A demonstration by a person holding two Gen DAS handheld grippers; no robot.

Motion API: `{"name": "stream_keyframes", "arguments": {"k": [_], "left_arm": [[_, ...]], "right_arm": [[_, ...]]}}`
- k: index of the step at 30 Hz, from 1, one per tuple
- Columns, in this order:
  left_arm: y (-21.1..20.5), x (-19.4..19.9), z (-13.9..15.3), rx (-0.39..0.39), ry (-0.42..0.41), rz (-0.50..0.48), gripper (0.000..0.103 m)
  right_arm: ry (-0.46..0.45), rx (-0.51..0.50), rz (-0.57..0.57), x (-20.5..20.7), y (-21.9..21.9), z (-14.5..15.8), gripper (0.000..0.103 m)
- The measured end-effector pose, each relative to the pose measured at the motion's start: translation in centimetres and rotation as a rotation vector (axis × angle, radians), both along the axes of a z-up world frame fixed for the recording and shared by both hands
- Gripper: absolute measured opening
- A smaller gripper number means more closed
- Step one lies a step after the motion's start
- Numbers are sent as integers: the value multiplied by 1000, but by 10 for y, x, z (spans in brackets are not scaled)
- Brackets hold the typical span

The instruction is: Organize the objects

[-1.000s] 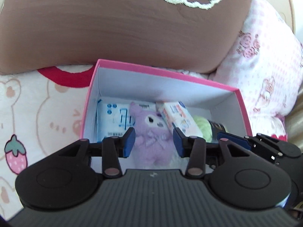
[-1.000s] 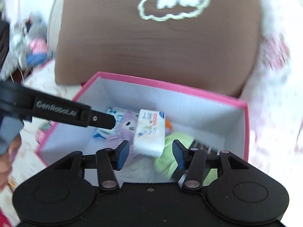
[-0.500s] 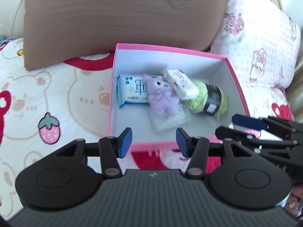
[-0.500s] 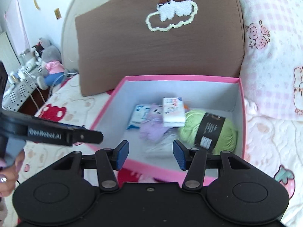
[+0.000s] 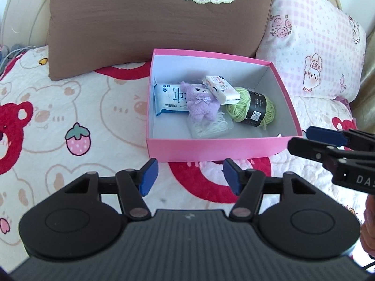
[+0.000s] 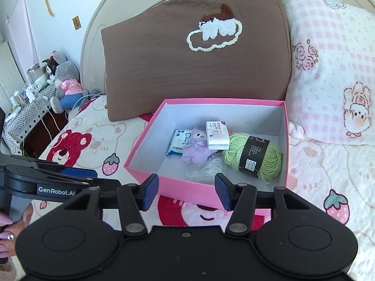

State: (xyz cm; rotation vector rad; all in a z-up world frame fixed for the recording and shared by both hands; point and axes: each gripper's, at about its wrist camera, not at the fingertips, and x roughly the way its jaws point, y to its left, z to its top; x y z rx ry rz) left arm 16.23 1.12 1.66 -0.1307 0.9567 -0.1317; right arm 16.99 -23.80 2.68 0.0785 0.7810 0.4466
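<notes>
Resting on a bear-and-strawberry printed quilt [image 5: 70,107], a pink box [image 5: 211,147] is seen from both wrist cameras, with a brown pillow [image 5: 159,23] propped behind it and a pink checked pillow [image 5: 311,53] just beside that. Inside the box, five things are gathered toward the far middle: a blue-and-white tissue pack [image 5: 167,100] lying flat at the left, a purple plush toy [image 5: 202,105] partly on top of it, a small white packet [image 5: 221,86] tilted against the plush and the yarn, a green yarn ball [image 5: 254,109] with a black label at the right, and a clear bag of white string [image 5: 211,126] under the plush.

The left gripper [image 5: 189,175] is held on the near side of the box, above the quilt, its blue pads spread wide with nothing between them. The right gripper [image 6: 186,190] is likewise spread wide and empty, its pads level with the near wall of the box.

Only the right wrist view shows the room at the left: a grey stuffed rabbit [image 6: 66,82] on a cluttered side table [image 6: 25,112], and fingers with pale painted nails [image 6: 5,221] around the left tool's handle. Only the left wrist view shows the right tool from the side, at its right edge.
</notes>
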Motion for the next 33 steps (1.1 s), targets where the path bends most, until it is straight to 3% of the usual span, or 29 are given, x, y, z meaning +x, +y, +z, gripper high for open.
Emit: {"name": "stream_keyframes", "arguments": {"k": [7, 9, 12, 14, 21, 33], "left_arm": [[-8, -31, 23, -33, -50, -33, 66], [-12, -37, 25, -21, -56, -41, 71], [-17, -42, 24, 9, -59, -43, 72], [-18, -44, 21, 25, -61, -40, 81], [-11, -48, 9, 32, -53, 8, 103], [-7, -49, 2, 68, 12, 66, 103]], "right_arm": [[-24, -52, -56, -20, -9, 6, 76], [-23, -64, -71, -24, -11, 7, 89], [-17, -101, -112, -31, -13, 8, 97], [22, -134, -168, -33, -14, 7, 98], [66, -125, -181, -43, -17, 0, 98], [45, -173, -248, -48, -21, 4, 98]]}}
